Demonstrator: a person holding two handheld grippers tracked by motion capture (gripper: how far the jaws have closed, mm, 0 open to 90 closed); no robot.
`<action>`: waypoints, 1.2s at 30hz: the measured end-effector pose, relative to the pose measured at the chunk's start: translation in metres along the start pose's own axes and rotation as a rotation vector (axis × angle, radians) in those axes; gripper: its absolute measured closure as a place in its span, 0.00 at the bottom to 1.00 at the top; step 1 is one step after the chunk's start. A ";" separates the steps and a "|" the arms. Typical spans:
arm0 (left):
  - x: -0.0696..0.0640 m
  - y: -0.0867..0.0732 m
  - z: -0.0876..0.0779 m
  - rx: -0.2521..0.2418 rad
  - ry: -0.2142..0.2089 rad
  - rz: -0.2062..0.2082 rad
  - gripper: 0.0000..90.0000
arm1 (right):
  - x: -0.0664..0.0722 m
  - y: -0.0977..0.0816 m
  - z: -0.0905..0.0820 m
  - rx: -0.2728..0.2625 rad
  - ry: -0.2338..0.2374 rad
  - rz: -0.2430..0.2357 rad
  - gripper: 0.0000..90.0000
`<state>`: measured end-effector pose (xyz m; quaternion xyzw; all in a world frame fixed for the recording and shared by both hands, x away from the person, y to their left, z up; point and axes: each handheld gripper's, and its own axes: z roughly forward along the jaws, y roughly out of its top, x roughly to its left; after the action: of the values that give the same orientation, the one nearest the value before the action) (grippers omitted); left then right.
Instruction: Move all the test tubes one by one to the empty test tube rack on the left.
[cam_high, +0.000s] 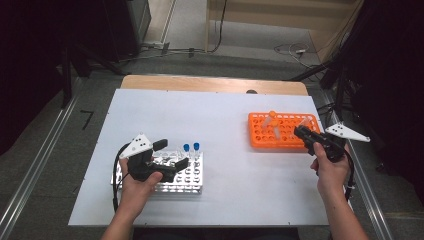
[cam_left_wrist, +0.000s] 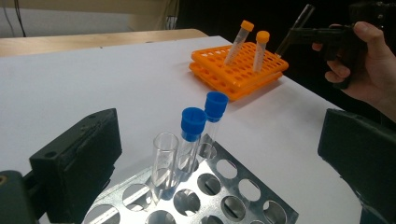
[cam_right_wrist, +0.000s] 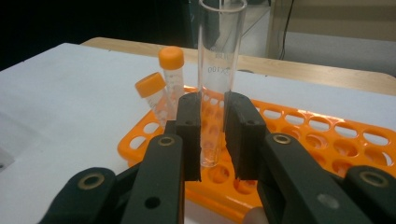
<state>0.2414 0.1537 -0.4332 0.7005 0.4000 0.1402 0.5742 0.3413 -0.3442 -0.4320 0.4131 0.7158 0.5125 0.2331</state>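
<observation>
The middle of the white table (cam_high: 225, 150) lies bare, a wide lane between the metal rack (cam_high: 192, 182) at eight o'clock and the orange rack (cam_high: 260, 140) at two o'clock. Over the metal rack, two blue-capped tubes (cam_high: 191, 148) and an uncapped glass tube (cam_left_wrist: 164, 161) stand in its far rows, and the left gripper (cam_high: 170, 155) hovers across it, jaws spread. On the orange rack, two orange-capped tubes (cam_right_wrist: 163, 84) lean at its ten o'clock corner. The right gripper (cam_high: 300, 132) blocks the rack's right edge, clamping a clear tube (cam_right_wrist: 217, 84) upright above the holes.
</observation>
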 end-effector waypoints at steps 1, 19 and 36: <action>0.000 0.000 0.000 0.001 0.000 0.001 0.00 | 0.001 -0.001 -0.001 0.000 0.006 -0.002 0.82; -0.006 0.002 0.001 -0.007 -0.021 0.011 0.00 | 0.053 -0.001 0.002 0.022 0.158 -0.056 0.82; -0.013 0.006 0.002 -0.010 -0.047 0.025 0.00 | 0.099 0.000 0.012 0.033 0.290 -0.105 0.82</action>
<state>0.2369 0.1425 -0.4255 0.7057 0.3769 0.1326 0.5851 0.2960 -0.2556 -0.4274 0.3004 0.7710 0.5419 0.1467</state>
